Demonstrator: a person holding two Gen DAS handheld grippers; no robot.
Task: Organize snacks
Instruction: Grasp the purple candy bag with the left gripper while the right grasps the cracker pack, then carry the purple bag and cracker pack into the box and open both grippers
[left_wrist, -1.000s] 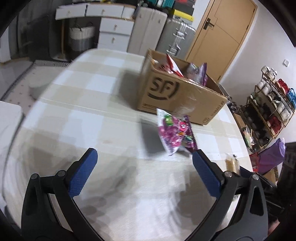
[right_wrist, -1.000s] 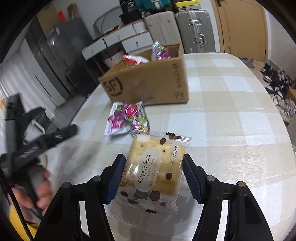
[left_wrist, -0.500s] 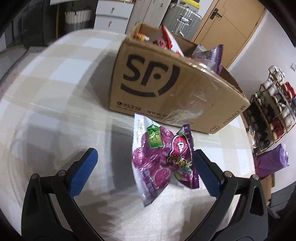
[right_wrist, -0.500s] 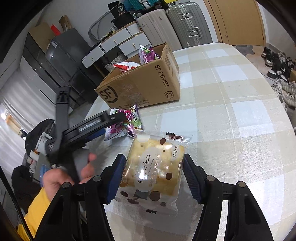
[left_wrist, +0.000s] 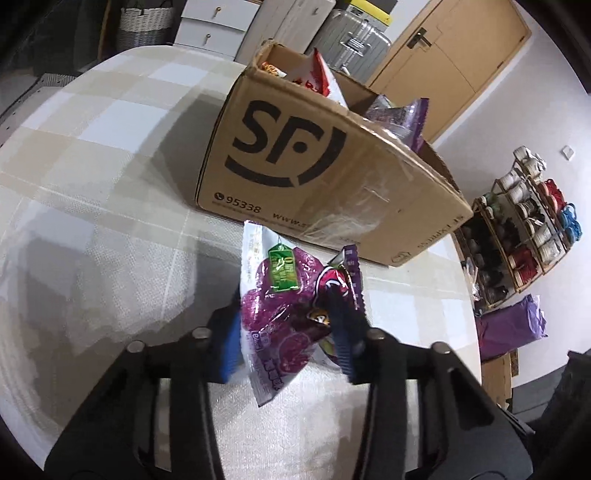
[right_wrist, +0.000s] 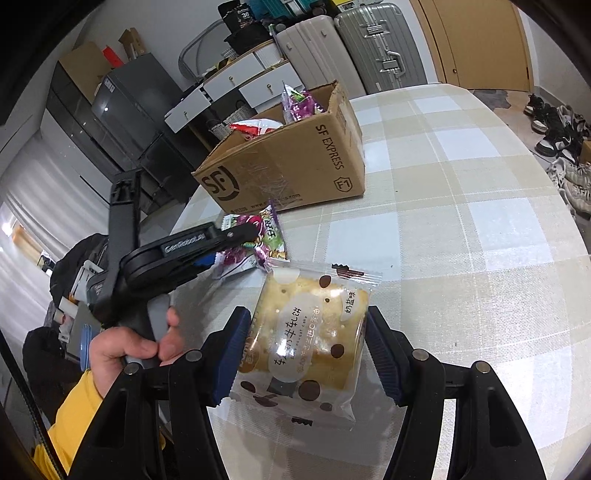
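Observation:
A purple snack bag (left_wrist: 280, 314) lies on the checked table just in front of an open cardboard box (left_wrist: 314, 177) that holds other snack bags. My left gripper (left_wrist: 286, 332) straddles the purple bag; its jaws are closing, and the blue pads press and crumple the bag's sides. In the right wrist view the left gripper (right_wrist: 251, 236) reaches over the same purple bag (right_wrist: 266, 225), near the box (right_wrist: 295, 170). My right gripper (right_wrist: 306, 354) is shut on a clear packet of cracker sandwich (right_wrist: 310, 339), held above the table.
The checked tablecloth (right_wrist: 461, 258) stretches away right of the box. Suitcases (right_wrist: 380, 51) and white drawers (right_wrist: 236, 85) stand behind the table. A shoe rack (left_wrist: 532, 221) and a purple sack (left_wrist: 509, 328) are beyond the table's edge. A hand in a yellow sleeve (right_wrist: 129, 347) holds the left gripper.
The left gripper came forward and down to the purple bag, then its wide-open jaws came together around it. The right gripper kept still with the cracker packet.

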